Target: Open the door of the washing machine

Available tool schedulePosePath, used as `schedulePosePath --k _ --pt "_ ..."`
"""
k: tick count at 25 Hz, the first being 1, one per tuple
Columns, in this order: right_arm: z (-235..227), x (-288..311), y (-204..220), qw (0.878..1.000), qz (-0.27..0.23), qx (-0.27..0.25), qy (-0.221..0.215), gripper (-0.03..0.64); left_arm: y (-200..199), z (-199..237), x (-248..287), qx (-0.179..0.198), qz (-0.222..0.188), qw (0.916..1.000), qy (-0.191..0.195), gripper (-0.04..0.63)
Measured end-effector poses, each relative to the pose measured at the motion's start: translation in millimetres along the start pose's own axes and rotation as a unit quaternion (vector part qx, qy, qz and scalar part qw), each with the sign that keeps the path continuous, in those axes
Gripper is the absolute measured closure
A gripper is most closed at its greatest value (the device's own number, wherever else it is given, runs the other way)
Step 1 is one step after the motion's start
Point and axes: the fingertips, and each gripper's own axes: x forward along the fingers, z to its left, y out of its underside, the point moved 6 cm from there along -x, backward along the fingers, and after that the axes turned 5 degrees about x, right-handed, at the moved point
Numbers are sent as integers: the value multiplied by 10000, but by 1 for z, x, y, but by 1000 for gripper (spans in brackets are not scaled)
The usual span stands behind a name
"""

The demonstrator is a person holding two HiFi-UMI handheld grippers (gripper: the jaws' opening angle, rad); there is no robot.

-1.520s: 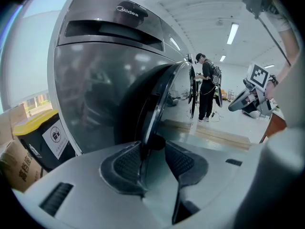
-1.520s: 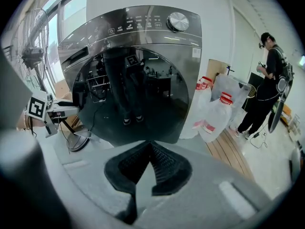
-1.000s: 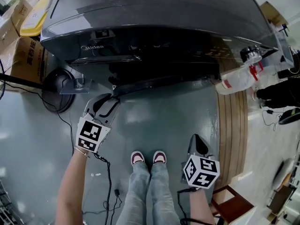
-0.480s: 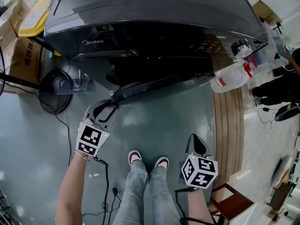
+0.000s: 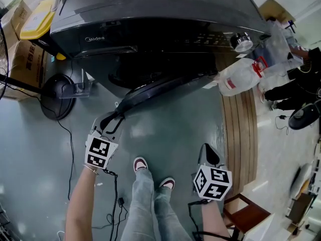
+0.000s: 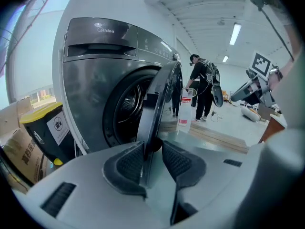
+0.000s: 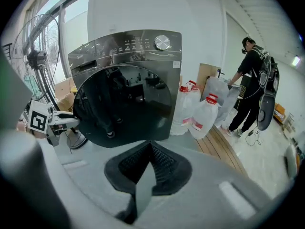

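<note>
- Closing on the door (image 5: 165, 82) edge, the left hand-held gripper (image 5: 113, 118) clamps it between its jaws.
- Door stands partly open from the washer (image 5: 150, 14); a wider swing is probably left.
- Right hand-held gripper (image 5: 208, 149) is pressed together, empty.

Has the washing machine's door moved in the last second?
Yes. The door has swung further open, its free edge now farther out from the washing machine front.

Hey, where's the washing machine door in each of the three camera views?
Head view: door, a dark curved strip swung out from the machine, upper centre.
Left gripper view: door edge-on, centre.
Right gripper view: door as big dark round pane, left of centre.
Shared landmark: white jug with red cap, beside the machine.
</note>
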Motion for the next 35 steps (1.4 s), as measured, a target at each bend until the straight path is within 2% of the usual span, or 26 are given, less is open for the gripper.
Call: schedulePosePath --k 9,16,22,30,35 --pt "-25 -23 23 10000 12 -28 -29 611 12 -44 -16 -94 170 9998 8 494" --pt "-46 -40 38 10000 -25 55 -13 611 13 -88 -27 19 225 9996 151 514" --pt "-62 -52 51 10000 -36 4 40 611 19 -126 -34 -204 186 9994 190 517" --pt "-78 -68 77 9997 -46 157 169 611 14 -180 -38 -66 317 9982 505 522" --pt "-90 -78 89 9990 -68 338 277 611 11 -212 -38 -195 433 9967 654 518"
